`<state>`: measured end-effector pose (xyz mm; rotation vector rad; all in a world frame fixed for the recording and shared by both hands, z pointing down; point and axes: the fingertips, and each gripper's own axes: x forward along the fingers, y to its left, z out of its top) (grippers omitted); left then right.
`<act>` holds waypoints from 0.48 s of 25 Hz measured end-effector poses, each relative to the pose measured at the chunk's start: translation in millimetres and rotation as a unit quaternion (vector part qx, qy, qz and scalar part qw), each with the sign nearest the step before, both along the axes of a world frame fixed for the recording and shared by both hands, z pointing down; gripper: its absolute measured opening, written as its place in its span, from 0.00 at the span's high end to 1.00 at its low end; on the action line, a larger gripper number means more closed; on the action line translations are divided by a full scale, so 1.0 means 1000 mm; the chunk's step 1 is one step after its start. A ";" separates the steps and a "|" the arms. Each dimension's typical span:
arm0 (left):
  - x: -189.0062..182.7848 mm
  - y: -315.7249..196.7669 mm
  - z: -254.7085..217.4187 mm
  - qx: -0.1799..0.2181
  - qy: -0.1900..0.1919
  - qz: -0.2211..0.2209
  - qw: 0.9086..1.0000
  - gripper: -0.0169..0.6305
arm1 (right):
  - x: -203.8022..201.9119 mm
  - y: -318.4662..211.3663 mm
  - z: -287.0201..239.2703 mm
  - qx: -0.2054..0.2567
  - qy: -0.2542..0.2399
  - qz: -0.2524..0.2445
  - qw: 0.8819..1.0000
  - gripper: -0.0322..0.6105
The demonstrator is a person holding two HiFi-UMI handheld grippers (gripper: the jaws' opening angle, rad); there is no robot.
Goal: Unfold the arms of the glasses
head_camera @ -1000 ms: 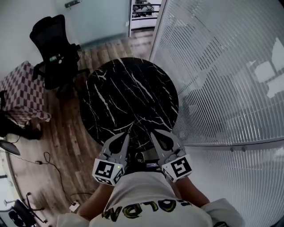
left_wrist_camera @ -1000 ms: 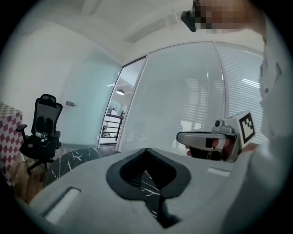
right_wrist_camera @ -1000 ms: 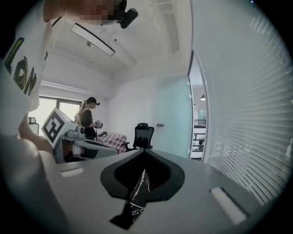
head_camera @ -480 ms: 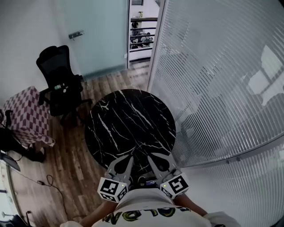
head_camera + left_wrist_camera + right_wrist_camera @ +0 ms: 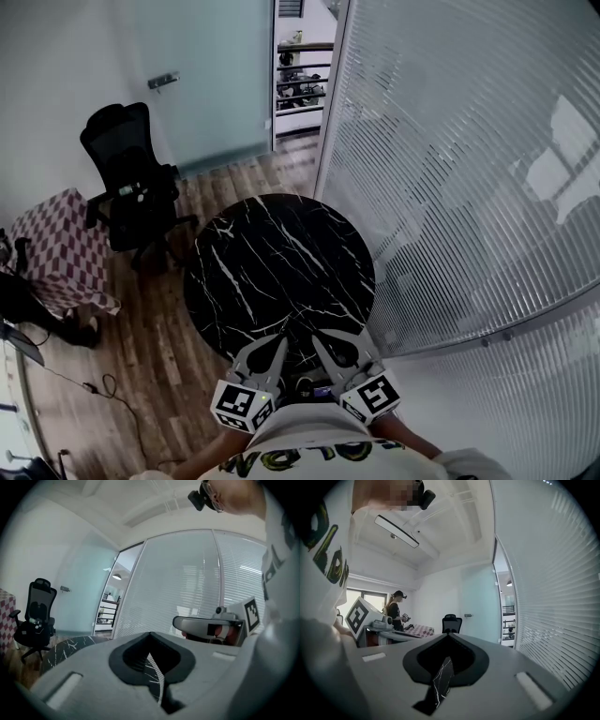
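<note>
- Wood-plank floor (image 5: 159, 328) lies under a round black marble table with white veins (image 5: 281, 253), which stands at mid-room.
- Far left of the table is a surface draped in a red-and-white checked cloth (image 5: 61, 248). A black mesh office chair (image 5: 127, 178) stands between that cloth and the table.
- Behind the table is a frosted glass door (image 5: 206, 84), with an open doorway just beside it.
- At the table's near rim, left side, is the left gripper (image 5: 279, 341), a grey two-jaw tool with a square-marker cube. Its own view shows the jaws brought together with nothing between them. Only a thin slit remains, and veined marble shows through it.
- Between the two gripper bodies, at the near rim, sits a small dark shape (image 5: 302, 382). It is too small to be read as the glasses, and neither gripper view shows them.
- At the near rim, right side, is the right gripper (image 5: 316, 337), of the same make. Its jaws are closed as well and hold nothing, with a sliver of marble showing below the tips.
- Below both grippers is the holder's white shirt with yellow-green lettering (image 5: 309, 452).
- Right of the table, a glass wall with white horizontal blinds (image 5: 469, 169) curves past.
</note>
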<state>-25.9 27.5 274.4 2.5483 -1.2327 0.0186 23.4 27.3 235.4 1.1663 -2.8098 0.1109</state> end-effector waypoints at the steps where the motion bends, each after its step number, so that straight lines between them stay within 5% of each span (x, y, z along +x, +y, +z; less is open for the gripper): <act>1: -0.001 0.000 0.001 -0.002 -0.001 0.000 1.000 0.97 | -0.001 0.001 0.000 -0.001 -0.001 -0.001 1.000 0.95; 12: 0.000 -0.002 0.008 -0.012 -0.003 0.005 1.000 0.97 | -0.002 -0.004 0.005 -0.003 0.002 -0.008 1.000 0.95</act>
